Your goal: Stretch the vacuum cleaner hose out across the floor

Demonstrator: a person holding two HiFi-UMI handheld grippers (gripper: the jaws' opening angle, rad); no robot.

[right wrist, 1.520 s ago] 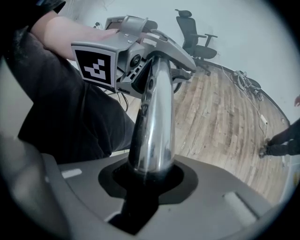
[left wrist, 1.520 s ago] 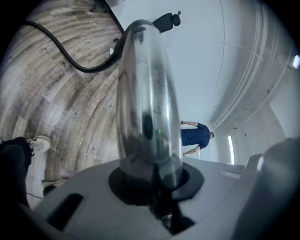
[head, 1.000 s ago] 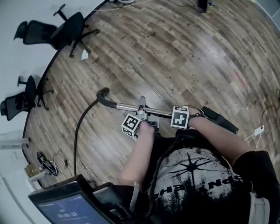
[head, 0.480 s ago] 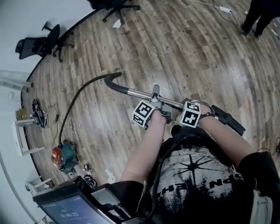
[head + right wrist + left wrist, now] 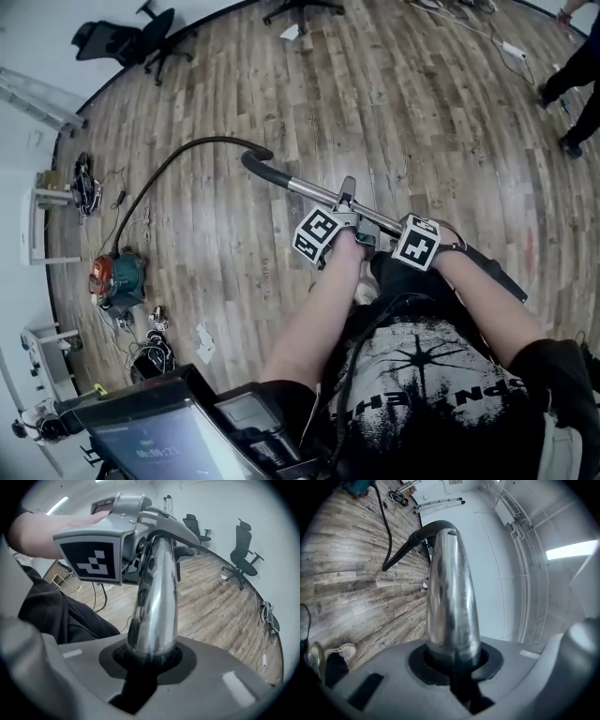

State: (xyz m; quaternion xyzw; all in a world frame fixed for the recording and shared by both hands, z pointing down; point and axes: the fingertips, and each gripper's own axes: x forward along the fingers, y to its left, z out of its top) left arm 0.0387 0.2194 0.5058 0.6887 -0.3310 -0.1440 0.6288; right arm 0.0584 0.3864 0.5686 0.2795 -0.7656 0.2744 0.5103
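Observation:
A shiny metal vacuum tube (image 5: 307, 191) runs across in front of me, above the wooden floor. Its curved black handle (image 5: 255, 165) leads into the black hose (image 5: 159, 173), which arcs left to the red and teal cleaner body (image 5: 113, 277). My left gripper (image 5: 349, 212) is shut on the tube (image 5: 451, 597) and has just been opening slightly. Right beside it, my right gripper (image 5: 394, 231) is shut on the same tube (image 5: 157, 602), its jaws having just been closing. The tube's black far end (image 5: 499, 279) shows past my right wrist. The left gripper (image 5: 123, 536) also shows in the right gripper view.
Office chairs (image 5: 127, 39) stand by the curved wall at the top. A white rack (image 5: 37, 220) and loose cables (image 5: 84, 183) lie at the left, more clutter (image 5: 150, 352) below the cleaner. A person's legs (image 5: 574, 84) are at the top right.
Both grippers and the tube have swung across the floor together. The cleaner body has come into view at the left, and more of the hose now trails from it.

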